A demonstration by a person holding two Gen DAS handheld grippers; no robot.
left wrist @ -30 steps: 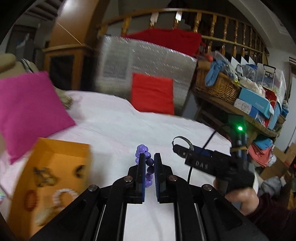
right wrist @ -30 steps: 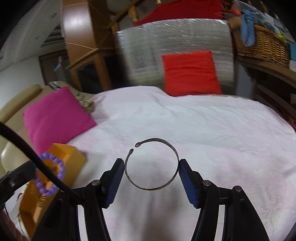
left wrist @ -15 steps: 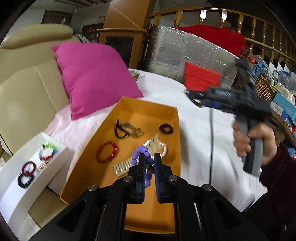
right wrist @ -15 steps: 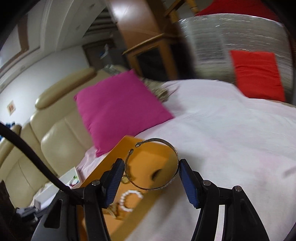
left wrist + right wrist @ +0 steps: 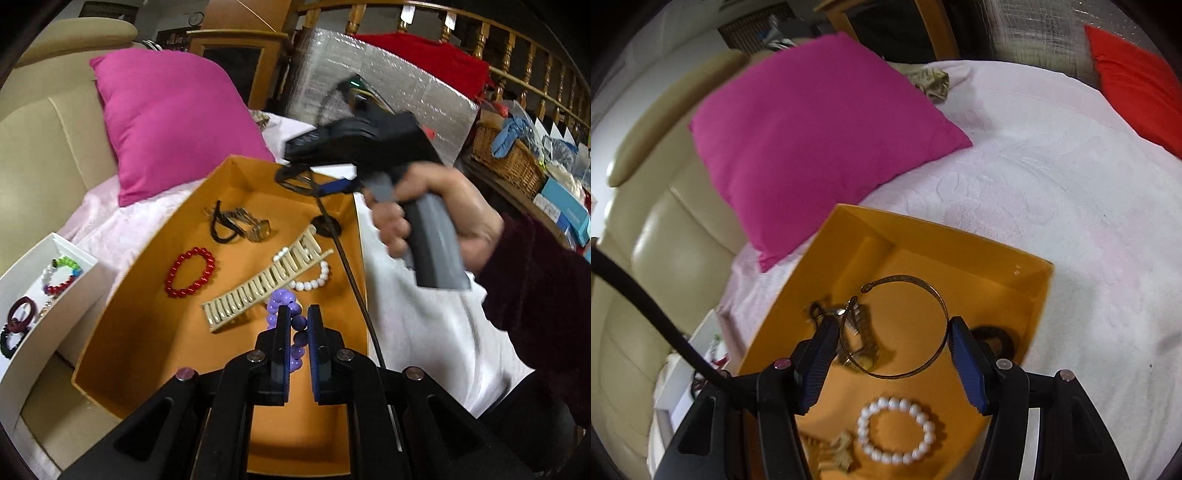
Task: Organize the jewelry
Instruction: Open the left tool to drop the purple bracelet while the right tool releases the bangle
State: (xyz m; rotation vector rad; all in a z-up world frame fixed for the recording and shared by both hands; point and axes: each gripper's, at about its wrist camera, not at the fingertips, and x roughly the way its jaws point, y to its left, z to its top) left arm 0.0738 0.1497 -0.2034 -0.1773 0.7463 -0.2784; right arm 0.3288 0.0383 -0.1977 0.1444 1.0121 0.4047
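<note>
Nearby, a pink cushion (image 5: 812, 122) borders the orange tray (image 5: 960, 243).

Both grippers have swung over the orange box (image 5: 147, 332): the left gripper (image 5: 295, 325) brings purple beads (image 5: 282, 297), the right gripper (image 5: 890, 332) a bangle (image 5: 905, 325).

A purple bead bracelet (image 5: 291, 332) hangs low-centre above the orange tray (image 5: 147, 332), while an open metal bangle (image 5: 897, 328) sits mid-frame.
</note>
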